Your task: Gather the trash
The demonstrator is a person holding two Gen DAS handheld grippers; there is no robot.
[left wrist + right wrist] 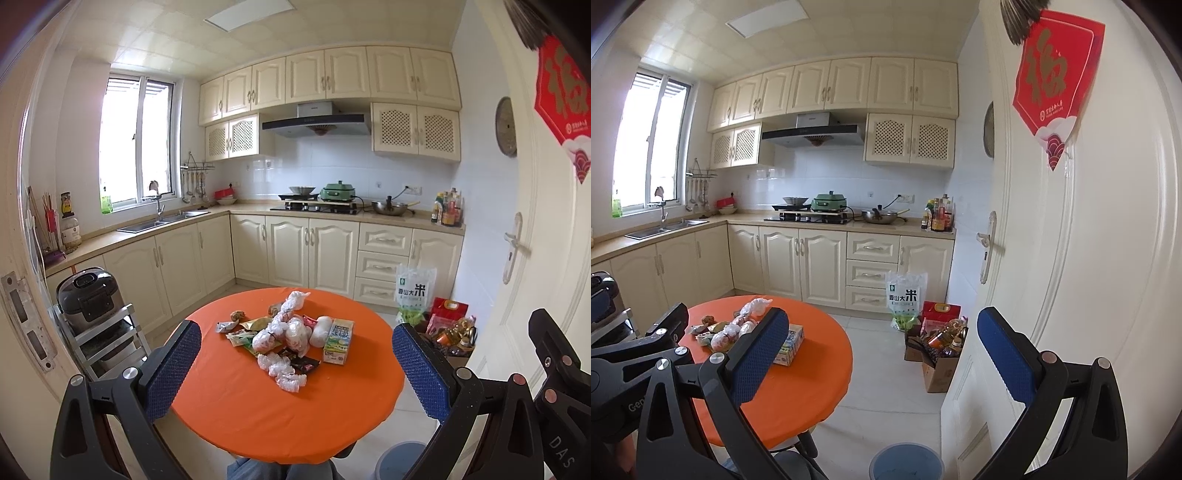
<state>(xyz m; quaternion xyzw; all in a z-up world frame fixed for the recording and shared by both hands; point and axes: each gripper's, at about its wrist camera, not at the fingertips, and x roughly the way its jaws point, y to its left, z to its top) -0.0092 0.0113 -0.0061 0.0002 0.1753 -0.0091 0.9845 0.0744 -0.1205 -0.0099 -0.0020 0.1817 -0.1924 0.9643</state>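
Cream kitchen cabinets run along two walls of the room, and an orange round tabletop stands in the middle of the tiled floor. Nearest to me, my left gripper hangs over the near edge of that tabletop with its blue pads spread wide and nothing between them. My right gripper is held beside it to the right, just as wide open and empty, its left pad over the tabletop's right edge and its right pad in front of the white door. Down by the floor, near the table's foot, sits a blue bucket.

Trash lies in a loose heap at the middle of the tabletop: crumpled clear plastic bags, some knotted around reddish scraps, flat snack wrappers beneath and beside them, and a green-and-white drink carton lying flat at the heap's right edge, touching the plastic.

Beyond the table, a rice bag leans against the drawers, with a cardboard box of bottles near it beside the door. To the left a rice cooker sits on a metal rack. Farthest off, a green pot rests on the stove under the range hood.
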